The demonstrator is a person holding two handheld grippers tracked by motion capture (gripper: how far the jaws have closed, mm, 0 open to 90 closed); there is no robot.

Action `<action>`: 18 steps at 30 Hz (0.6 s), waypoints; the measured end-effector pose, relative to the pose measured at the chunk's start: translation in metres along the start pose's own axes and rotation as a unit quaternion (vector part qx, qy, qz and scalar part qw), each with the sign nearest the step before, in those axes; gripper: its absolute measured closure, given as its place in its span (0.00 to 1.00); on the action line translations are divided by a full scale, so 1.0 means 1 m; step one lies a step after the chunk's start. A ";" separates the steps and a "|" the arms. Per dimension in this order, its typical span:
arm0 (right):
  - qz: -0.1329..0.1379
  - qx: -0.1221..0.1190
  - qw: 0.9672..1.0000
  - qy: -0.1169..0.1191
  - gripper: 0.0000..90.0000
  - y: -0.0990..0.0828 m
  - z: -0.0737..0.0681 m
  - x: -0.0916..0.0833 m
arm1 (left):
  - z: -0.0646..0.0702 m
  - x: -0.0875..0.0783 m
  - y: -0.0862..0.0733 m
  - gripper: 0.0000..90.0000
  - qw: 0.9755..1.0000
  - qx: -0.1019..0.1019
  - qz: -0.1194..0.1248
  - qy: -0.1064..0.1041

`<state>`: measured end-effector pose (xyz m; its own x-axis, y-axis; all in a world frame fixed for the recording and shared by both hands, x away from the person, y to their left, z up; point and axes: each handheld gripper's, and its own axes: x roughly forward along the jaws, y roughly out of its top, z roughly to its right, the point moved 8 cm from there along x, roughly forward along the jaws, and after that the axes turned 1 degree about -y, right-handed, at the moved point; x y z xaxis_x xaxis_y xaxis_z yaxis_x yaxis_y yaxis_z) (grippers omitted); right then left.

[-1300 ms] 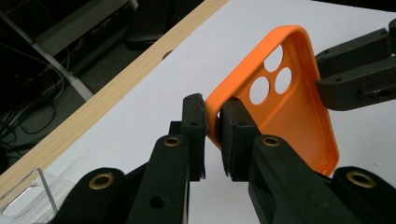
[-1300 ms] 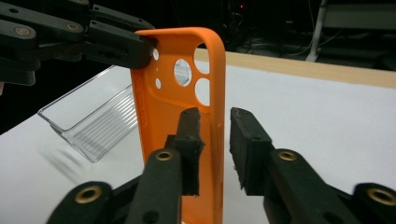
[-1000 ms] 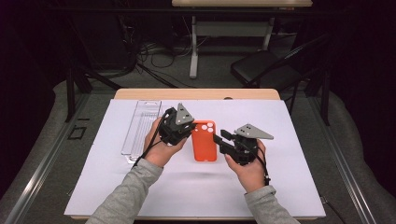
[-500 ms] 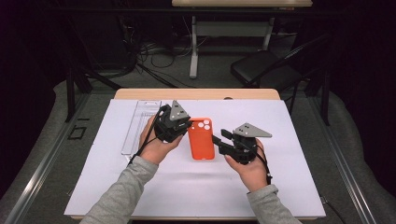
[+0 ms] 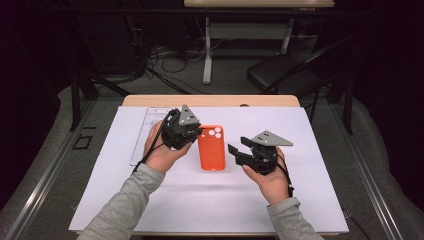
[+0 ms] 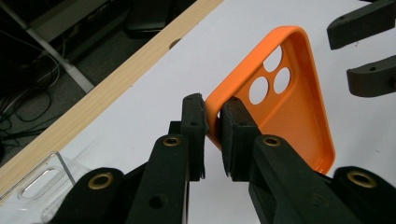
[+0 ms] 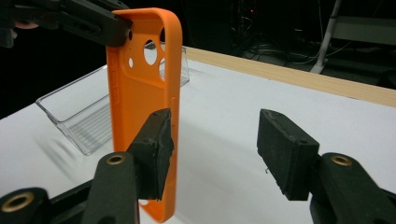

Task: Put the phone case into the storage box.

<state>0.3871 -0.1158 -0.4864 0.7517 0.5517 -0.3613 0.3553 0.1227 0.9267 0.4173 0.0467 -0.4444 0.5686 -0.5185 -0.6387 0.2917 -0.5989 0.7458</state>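
The left tongs (image 6: 212, 135) are clamping the rim of the orange phone case (image 6: 289, 107) at its camera-hole corner, one pad inside the shell and one outside, and are carrying it tilted up off the white surface (image 5: 310, 200). The right tongs (image 7: 212, 154) are standing apart, their pads having just been spreading; the case's long edge is lying against the front of one pad in the right gripper view, but nothing is being squeezed, so this pair is holding nothing. From above, the case is sitting between the two tongs, touching the left pair and just beside the tips of the right (image 5: 235, 152).

The risk, as I judge it, is coming from that single corner pinch: a thin, flexible rim is taking the whole weight, so the shell could be twisting or slipping out once the right pair is fully clear. The released pad is also resting so close to the edge that drawing it away carelessly could be dragging the case sideways and peeling it from the left grip.

Beyond the left tongs, on the side away from the right pair, a clear plastic tray (image 7: 81, 112) is lying on the surface; it looks empty, though its far end is partly hidden behind the case and the hand
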 end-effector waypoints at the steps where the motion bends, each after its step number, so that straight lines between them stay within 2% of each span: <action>1: -0.002 0.000 1.000 0.001 0.49 0.000 0.000 0.000 | 0.001 0.000 0.000 0.90 1.000 0.003 0.000 -0.007; 3: 0.002 -0.003 1.000 -0.002 0.46 0.000 0.000 0.000 | 0.002 0.000 0.001 0.90 1.000 0.011 -0.001 -0.011; 7: 0.007 -0.012 1.000 -0.003 0.46 0.001 0.000 0.000 | 0.002 0.000 0.003 0.90 1.000 0.017 -0.004 -0.015; 10: 0.003 -0.010 1.000 -0.009 0.45 0.000 0.001 0.000 | 0.000 0.000 0.004 0.90 1.000 0.017 -0.005 -0.013; 18: 0.016 -0.011 1.000 -0.015 0.42 0.003 0.004 -0.003 | -0.007 -0.001 0.004 0.90 1.000 0.026 -0.010 0.001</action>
<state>0.3883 -0.1202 -0.4827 0.7792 0.5301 -0.3345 0.3186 0.1247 0.9397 0.4231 0.0493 -0.4397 0.5645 -0.5045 -0.6533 0.2627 -0.6406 0.7216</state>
